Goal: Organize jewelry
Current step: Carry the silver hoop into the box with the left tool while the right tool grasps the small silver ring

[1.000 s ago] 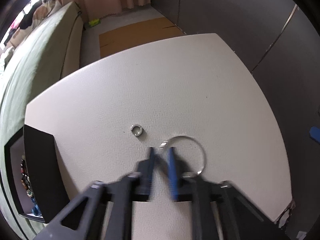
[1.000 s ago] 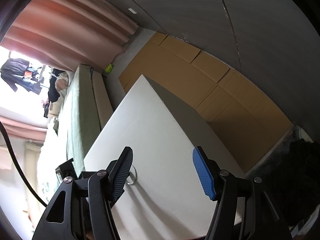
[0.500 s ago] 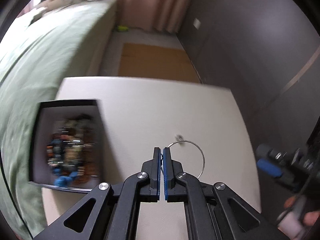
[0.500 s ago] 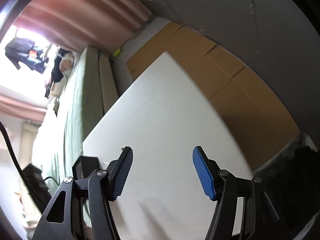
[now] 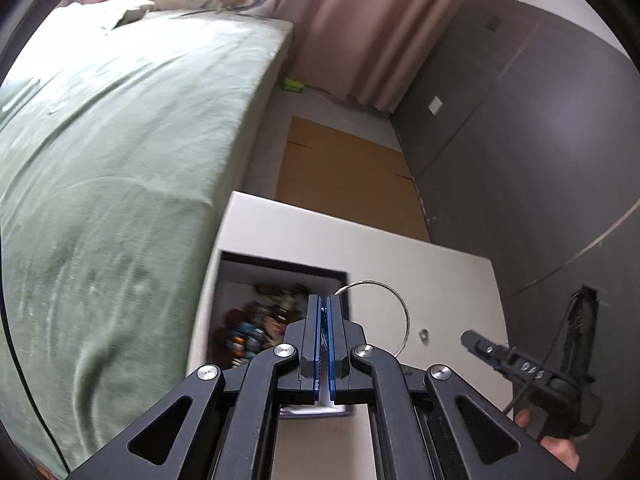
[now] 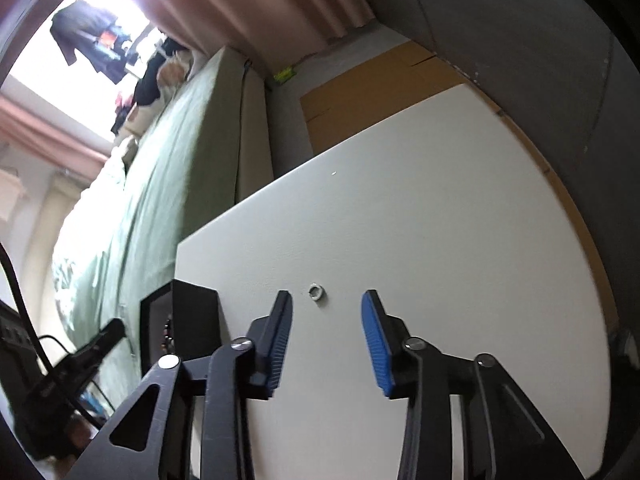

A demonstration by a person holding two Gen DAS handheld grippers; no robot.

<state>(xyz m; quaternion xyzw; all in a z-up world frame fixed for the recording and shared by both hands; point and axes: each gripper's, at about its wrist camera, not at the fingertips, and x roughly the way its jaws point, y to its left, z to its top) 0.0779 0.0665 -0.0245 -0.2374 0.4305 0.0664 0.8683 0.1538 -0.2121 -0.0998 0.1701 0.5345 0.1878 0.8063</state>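
Observation:
My left gripper (image 5: 324,299) is shut on a thin silver bangle (image 5: 405,312) and holds it in the air over the right rim of an open black box (image 5: 280,266). The box holds several coloured beaded pieces (image 5: 256,332). A small silver ring (image 6: 316,293) lies on the white table (image 6: 440,220), just ahead of my right gripper (image 6: 327,294) and between its fingers. The right jaws are closing and the pads do not touch the ring. The left wrist view also shows the ring (image 5: 423,335) and the right gripper (image 5: 480,346) beside it.
A green bed (image 5: 120,140) runs along the table's left side. Brown cardboard (image 5: 344,176) lies on the floor beyond the table's far edge. Dark cabinet doors (image 5: 520,140) stand on the right, and a hand (image 5: 560,446) grips the right tool.
My left gripper lifted the bangle off the table and carried it left to above the box. My right gripper swung over to the small ring and its jaws narrowed.

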